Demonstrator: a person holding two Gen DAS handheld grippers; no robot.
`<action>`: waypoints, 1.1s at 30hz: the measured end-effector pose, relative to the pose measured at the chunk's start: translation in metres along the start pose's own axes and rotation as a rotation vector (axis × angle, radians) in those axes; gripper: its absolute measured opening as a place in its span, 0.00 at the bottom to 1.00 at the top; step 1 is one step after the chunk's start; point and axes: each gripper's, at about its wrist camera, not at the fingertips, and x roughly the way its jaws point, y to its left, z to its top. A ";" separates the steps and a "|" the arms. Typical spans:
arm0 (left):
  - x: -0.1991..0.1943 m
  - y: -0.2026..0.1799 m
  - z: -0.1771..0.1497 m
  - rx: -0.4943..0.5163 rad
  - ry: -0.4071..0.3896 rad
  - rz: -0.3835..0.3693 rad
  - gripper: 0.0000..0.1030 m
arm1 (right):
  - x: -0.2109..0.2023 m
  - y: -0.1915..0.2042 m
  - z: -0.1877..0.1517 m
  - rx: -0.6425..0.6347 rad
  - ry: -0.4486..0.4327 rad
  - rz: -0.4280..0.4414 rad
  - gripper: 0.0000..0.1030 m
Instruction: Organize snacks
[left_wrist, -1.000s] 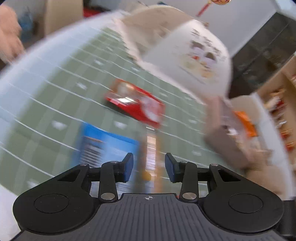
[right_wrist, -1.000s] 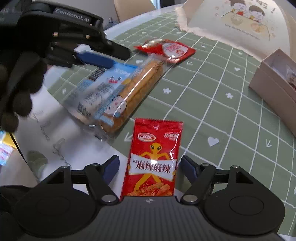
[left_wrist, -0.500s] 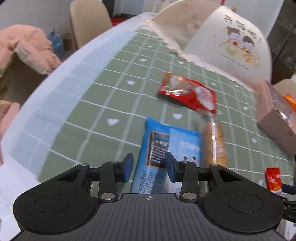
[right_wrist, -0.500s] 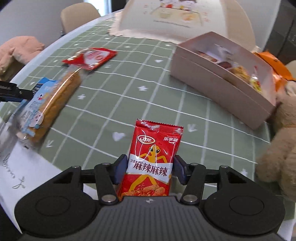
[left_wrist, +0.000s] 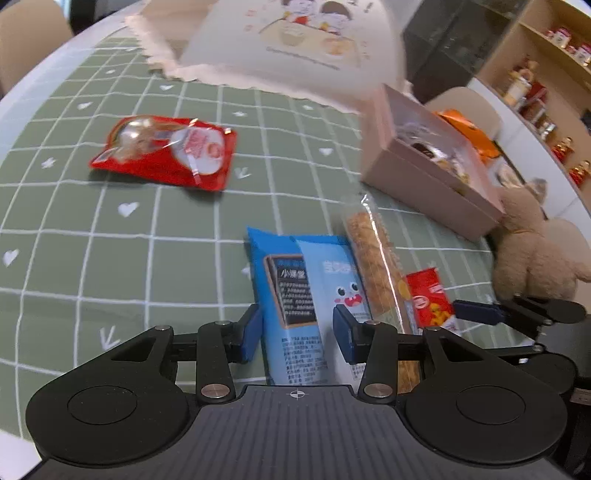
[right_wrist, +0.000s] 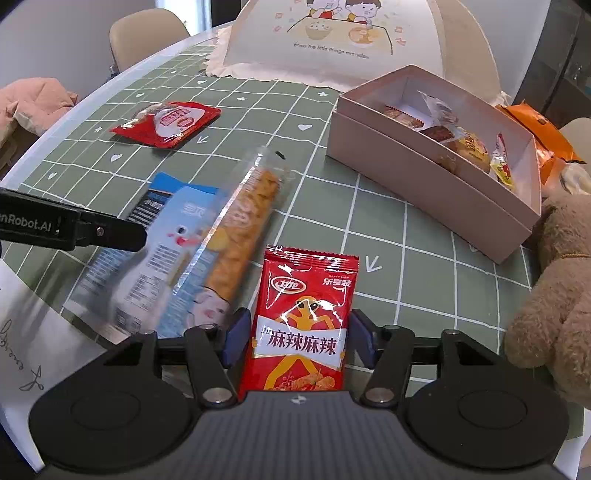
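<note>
A blue-and-clear bread stick packet (left_wrist: 295, 280) lies half across the green checked cloth's near edge. My left gripper (left_wrist: 297, 332) straddles its blue end; its jaws are opening, the pads still on it. It shows blurred (right_wrist: 177, 251) under a left finger (right_wrist: 110, 232) in the right wrist view. My right gripper (right_wrist: 299, 341) holds a red spicy-strip sachet (right_wrist: 306, 295) upright above the table, its jaws easing open a little. In the left wrist view that sachet (left_wrist: 428, 299) sits beside a right finger (left_wrist: 476, 313). A pink box (right_wrist: 424, 188) with several snacks stands at the right.
Another red snack packet (right_wrist: 170, 123) lies on the cloth at the far left. A dome food cover (right_wrist: 351, 37) stands behind the box, an orange bag (right_wrist: 535, 125) beyond it. A plush bear (right_wrist: 554, 295) sits at the right edge, white paper (right_wrist: 29, 332) near left.
My left gripper has swung over the blue packet and rolled, and the packet has shifted with it. My right gripper carried the red sachet rightwards towards the box, then stayed put.
</note>
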 end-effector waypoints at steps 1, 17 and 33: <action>-0.002 0.001 0.005 -0.001 -0.016 -0.001 0.45 | 0.000 -0.001 0.000 0.003 0.000 -0.002 0.58; 0.057 0.092 0.125 -0.069 -0.185 0.231 0.33 | -0.024 -0.009 0.007 -0.026 0.019 -0.021 0.61; -0.014 0.041 0.009 -0.190 -0.049 0.005 0.34 | 0.000 0.011 0.036 0.045 -0.037 0.149 0.62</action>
